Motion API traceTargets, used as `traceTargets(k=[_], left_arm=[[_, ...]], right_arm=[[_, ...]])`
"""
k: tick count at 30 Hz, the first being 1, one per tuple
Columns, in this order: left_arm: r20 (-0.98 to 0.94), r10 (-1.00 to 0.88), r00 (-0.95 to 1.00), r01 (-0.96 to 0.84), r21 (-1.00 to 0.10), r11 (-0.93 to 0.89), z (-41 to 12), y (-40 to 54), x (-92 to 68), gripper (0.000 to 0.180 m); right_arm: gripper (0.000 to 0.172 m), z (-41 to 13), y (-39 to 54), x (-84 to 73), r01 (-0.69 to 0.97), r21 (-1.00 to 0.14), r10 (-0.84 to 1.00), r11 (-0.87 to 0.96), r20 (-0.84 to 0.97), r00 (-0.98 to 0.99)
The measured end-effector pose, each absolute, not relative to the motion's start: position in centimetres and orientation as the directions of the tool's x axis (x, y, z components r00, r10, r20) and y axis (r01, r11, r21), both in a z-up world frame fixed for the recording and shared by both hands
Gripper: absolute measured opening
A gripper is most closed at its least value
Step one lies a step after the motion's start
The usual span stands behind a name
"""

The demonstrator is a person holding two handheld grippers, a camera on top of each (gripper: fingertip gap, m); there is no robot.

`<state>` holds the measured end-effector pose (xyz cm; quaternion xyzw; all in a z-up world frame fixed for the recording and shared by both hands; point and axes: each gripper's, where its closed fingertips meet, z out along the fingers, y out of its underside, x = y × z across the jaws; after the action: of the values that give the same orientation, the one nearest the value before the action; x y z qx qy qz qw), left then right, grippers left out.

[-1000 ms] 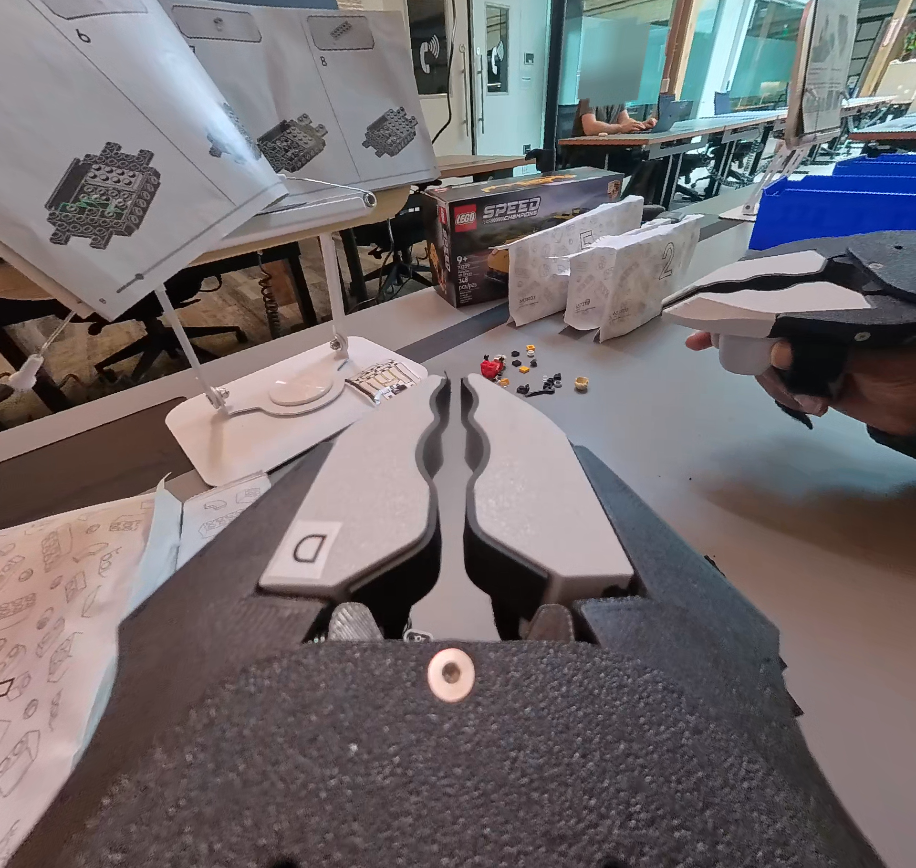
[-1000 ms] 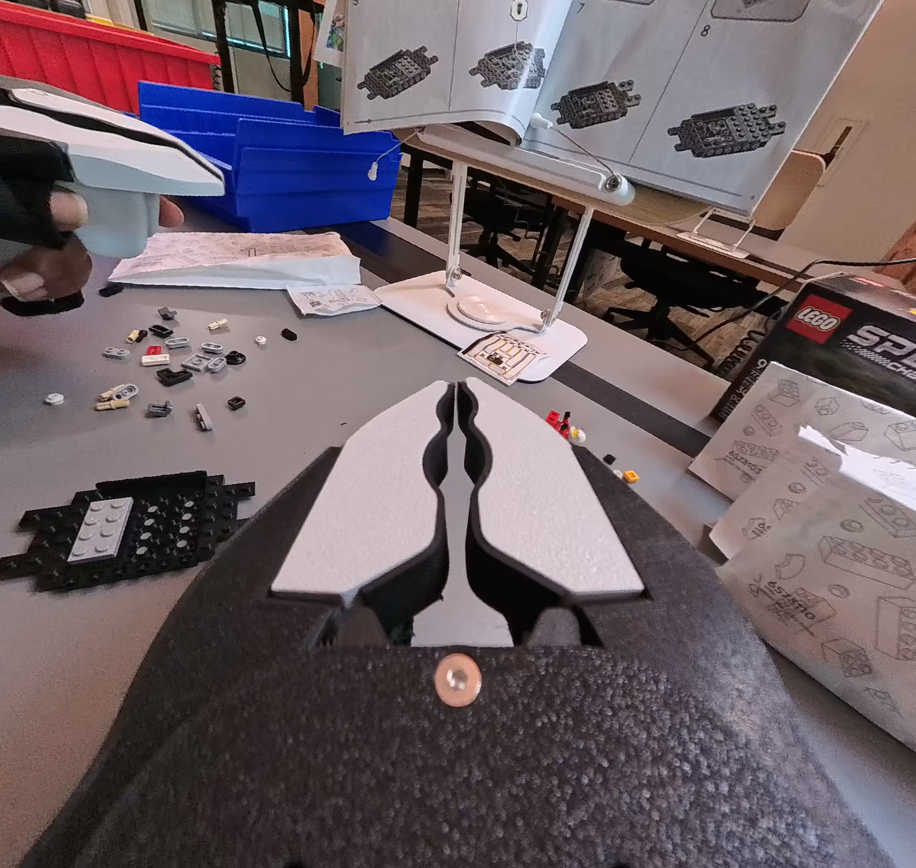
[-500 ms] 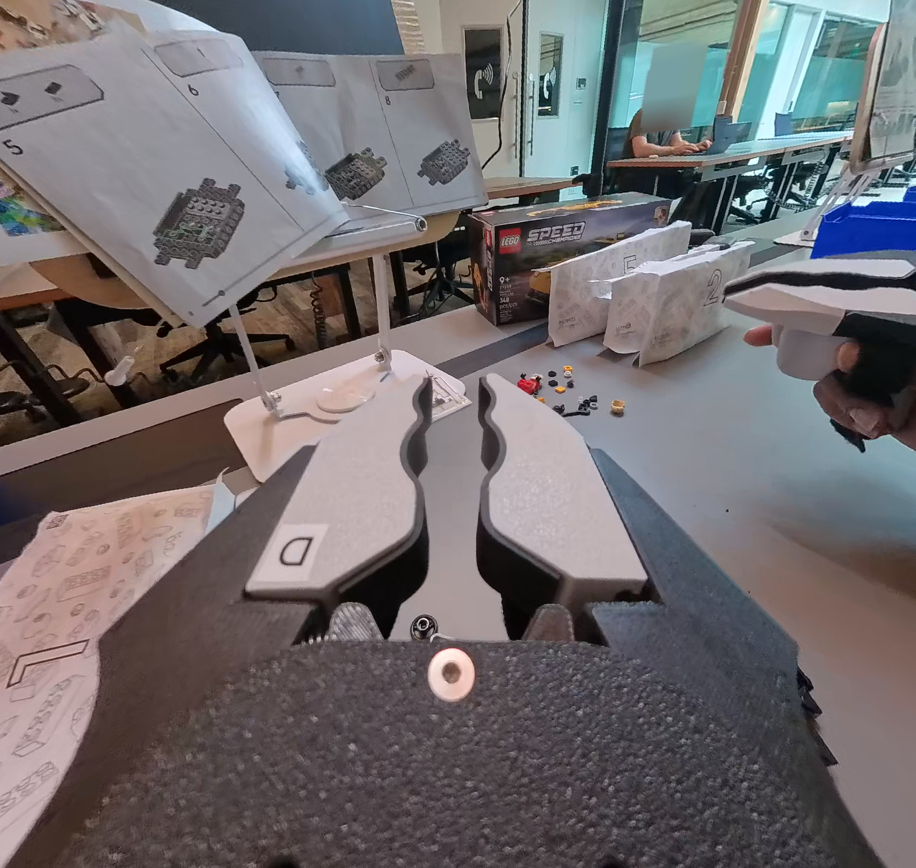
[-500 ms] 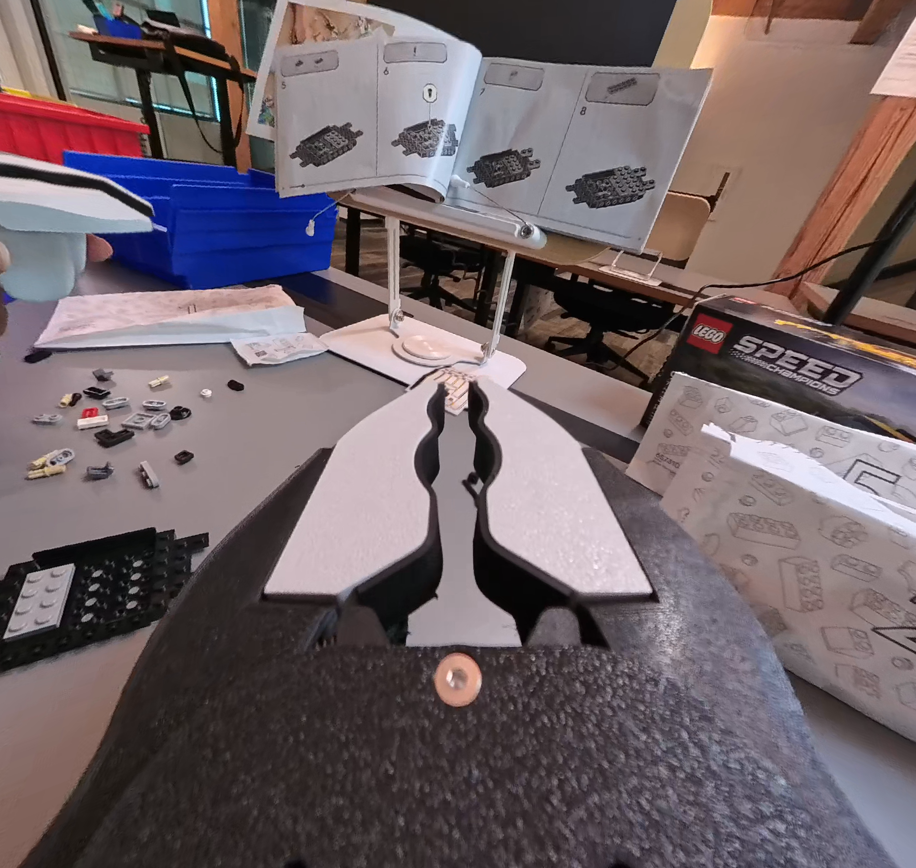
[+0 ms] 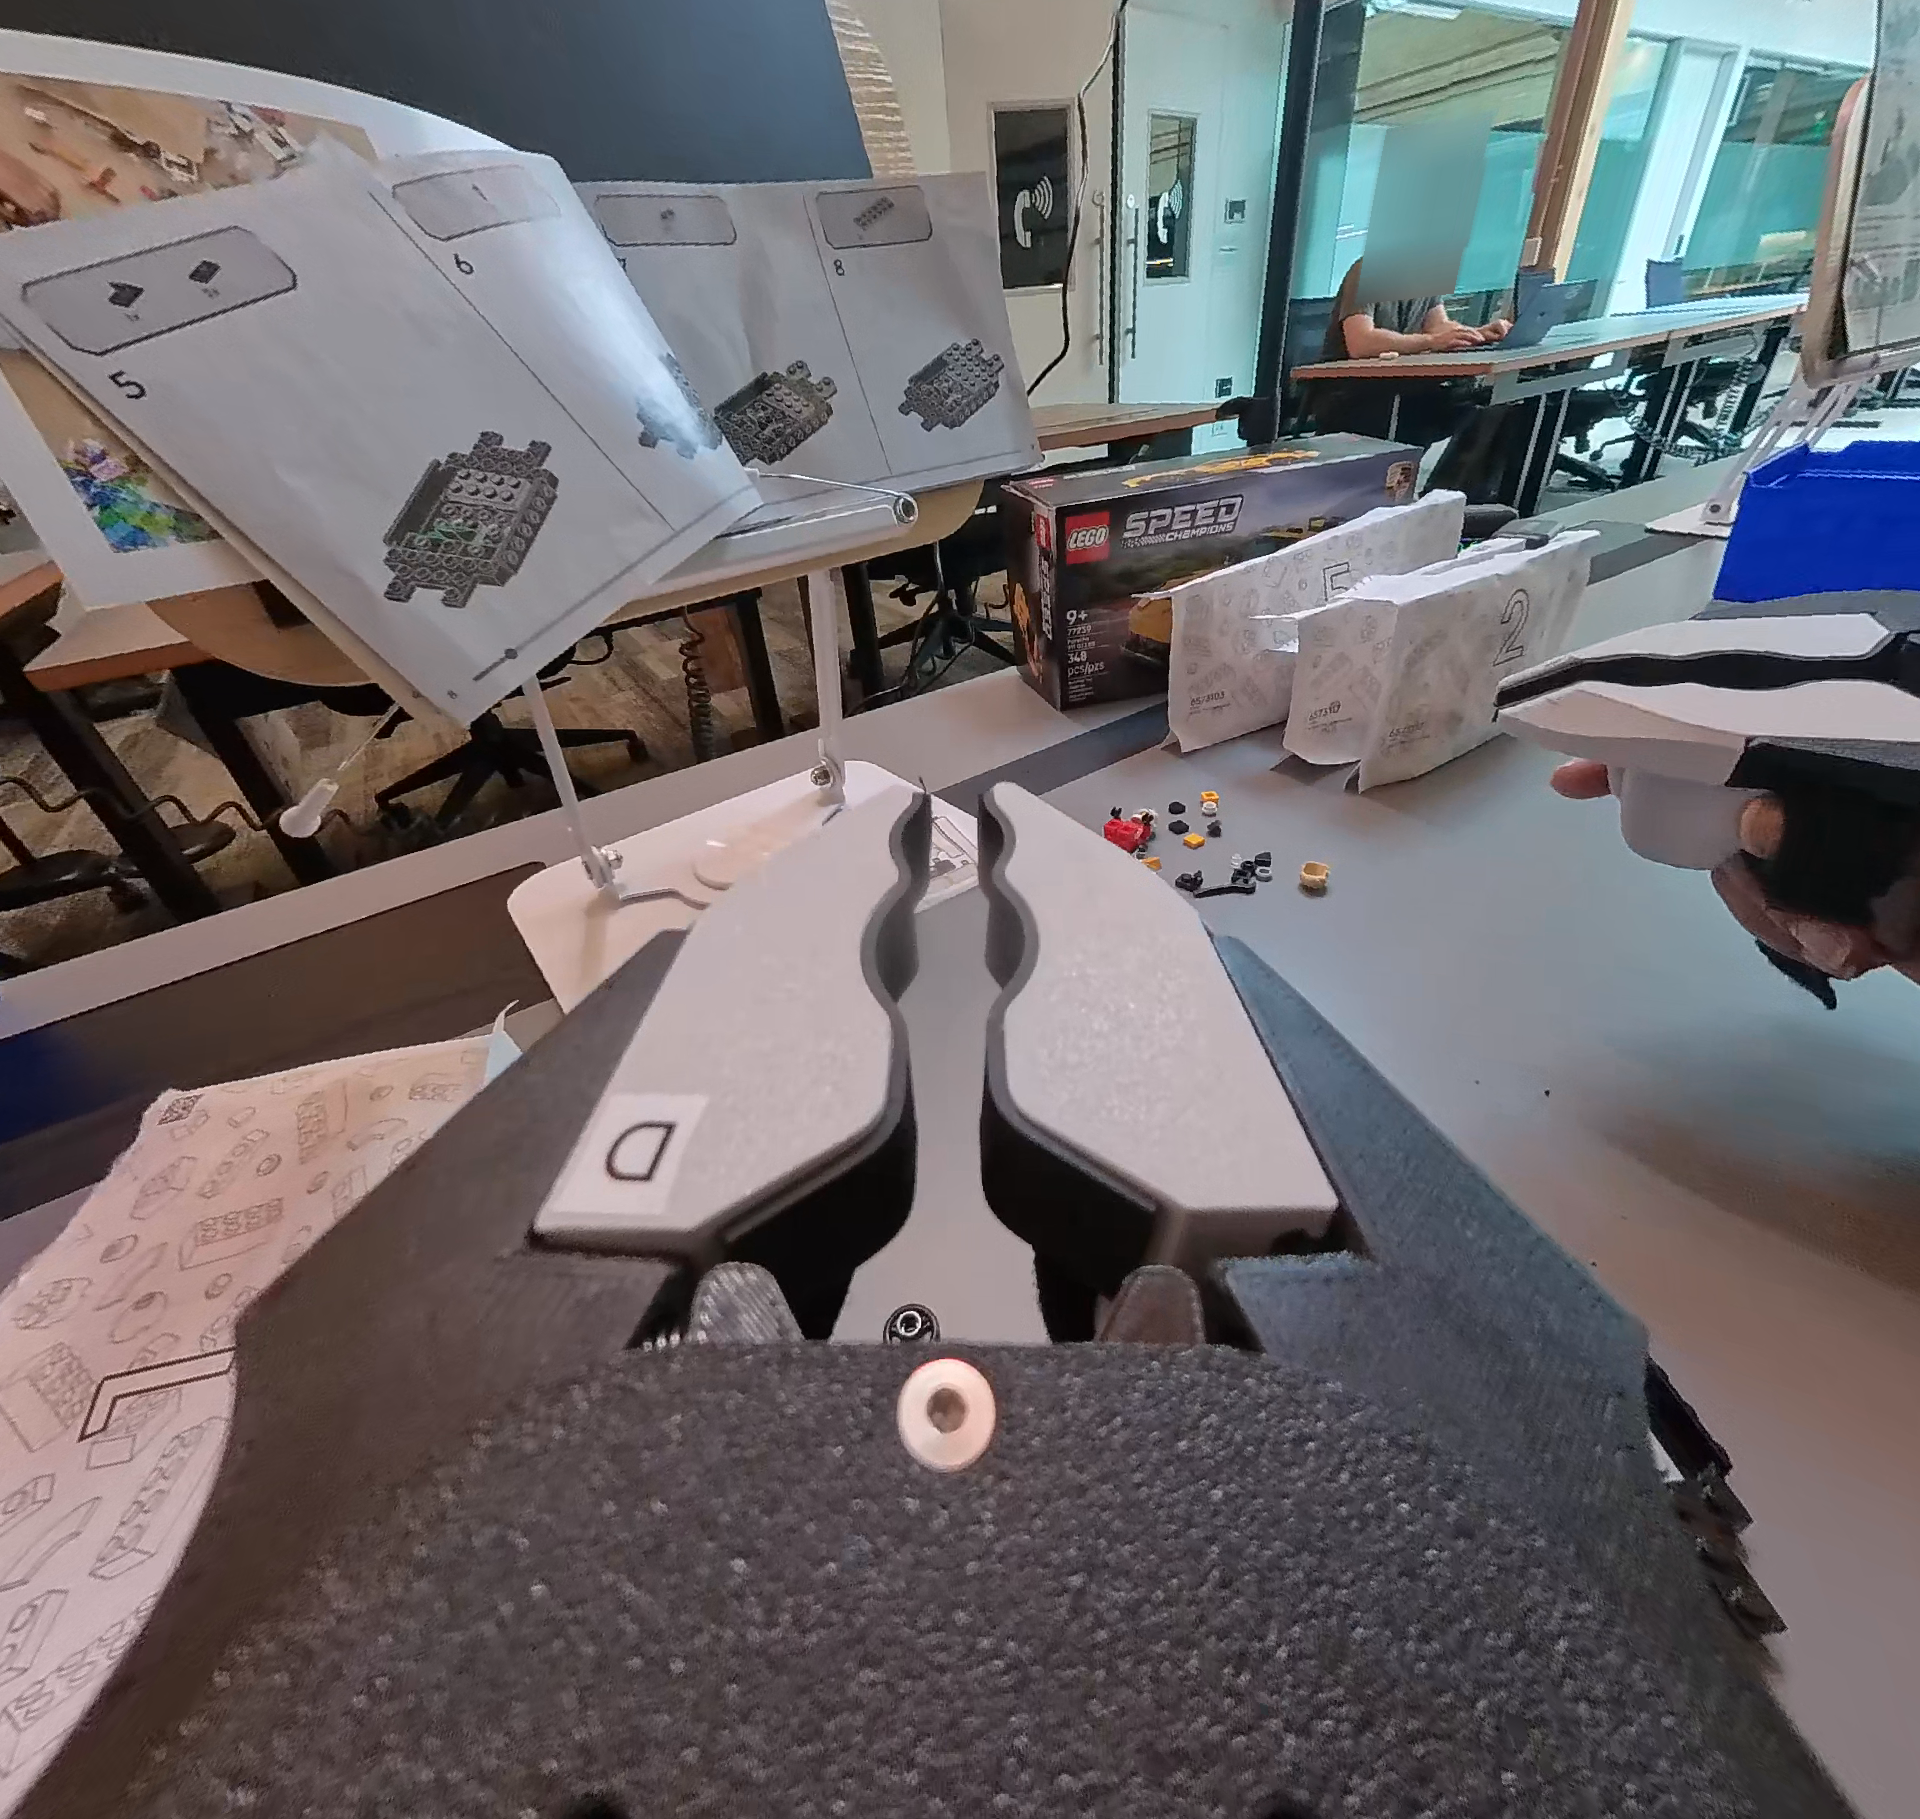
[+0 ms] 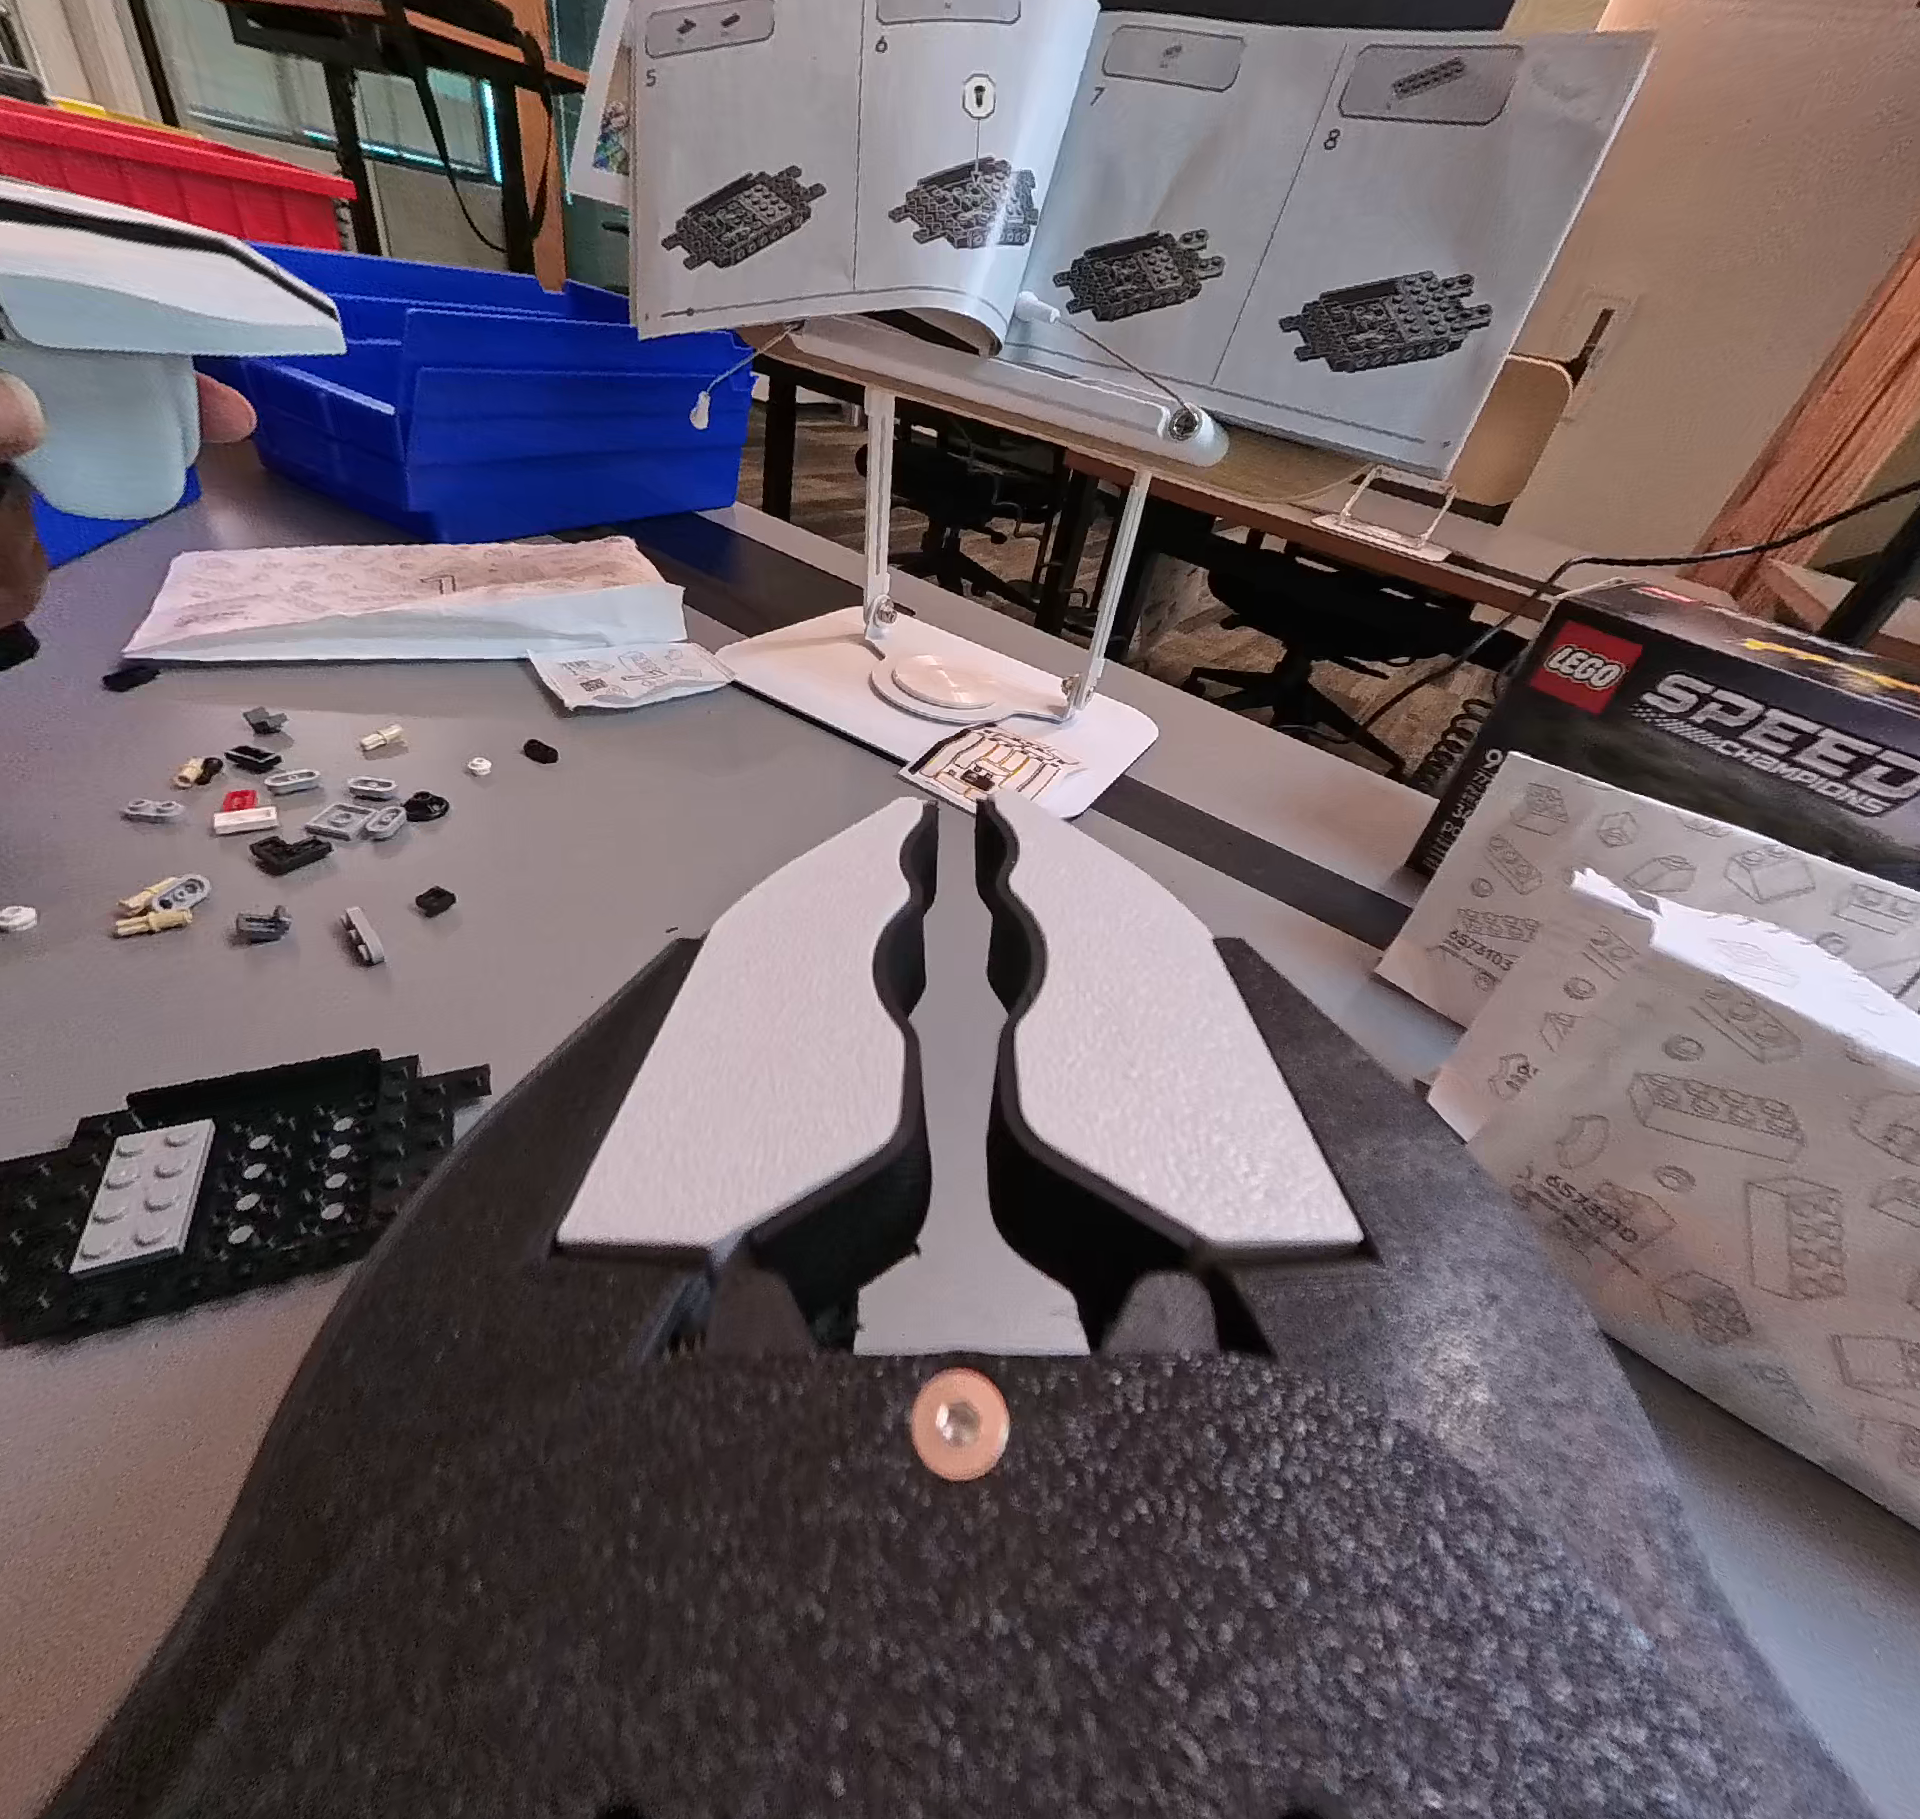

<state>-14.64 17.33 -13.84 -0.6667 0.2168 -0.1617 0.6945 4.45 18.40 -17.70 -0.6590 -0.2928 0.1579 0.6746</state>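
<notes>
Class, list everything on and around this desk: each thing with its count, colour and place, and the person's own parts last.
Booklet: one, white, open on stand.
Stand: one, white, desk's far edge.
Sticker sheet: one, white, on stand's base.
Box: one, black, far right.
Bags: three, white, standing beside box.
Flat bag: one, white, left of stand.
Base plate: one, black with grey plate, near left.
Small pieces: many, grey, black, tan, left.
Bins: blue, several; one red behind.
Left gripper: jaws slightly apart, empty.
Right gripper: jaws slightly apart, empty.
</notes>
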Motion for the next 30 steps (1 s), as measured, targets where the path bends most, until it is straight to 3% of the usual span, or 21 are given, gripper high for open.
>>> traceTargets(k=[8,15,24,30], left_arm=[[-0.089,-0.47,0.878,-0.062,-0.995,0.072,-13.3,17.7,-15.6,0.002],[-0.067,-0.465,0.883,-0.046,-0.997,0.057,-13.5,18.1,-16.2,0.003],[-0.048,-0.497,0.866,-0.051,-0.999,0.007,-15.1,18.5,-15.6,0.005],[-0.05,-0.523,0.851,-0.07,-0.997,-0.018,-16.0,18.6,-14.8,0.006]], right_arm=[[0.007,-16.9,18.8,2.7,0.195,-0.974,0.62,0.117,0.225,0.752],[0.009,-13.4,21.6,-1.2,0.281,-0.931,0.64,0.233,0.364,0.676],[0.018,-8.1,32.4,-5.6,0.472,-0.818,0.576,0.329,0.57,0.586],[0.023,-9.1,38.8,-7.0,0.622,-0.716,0.563,0.317,0.67,0.484]])
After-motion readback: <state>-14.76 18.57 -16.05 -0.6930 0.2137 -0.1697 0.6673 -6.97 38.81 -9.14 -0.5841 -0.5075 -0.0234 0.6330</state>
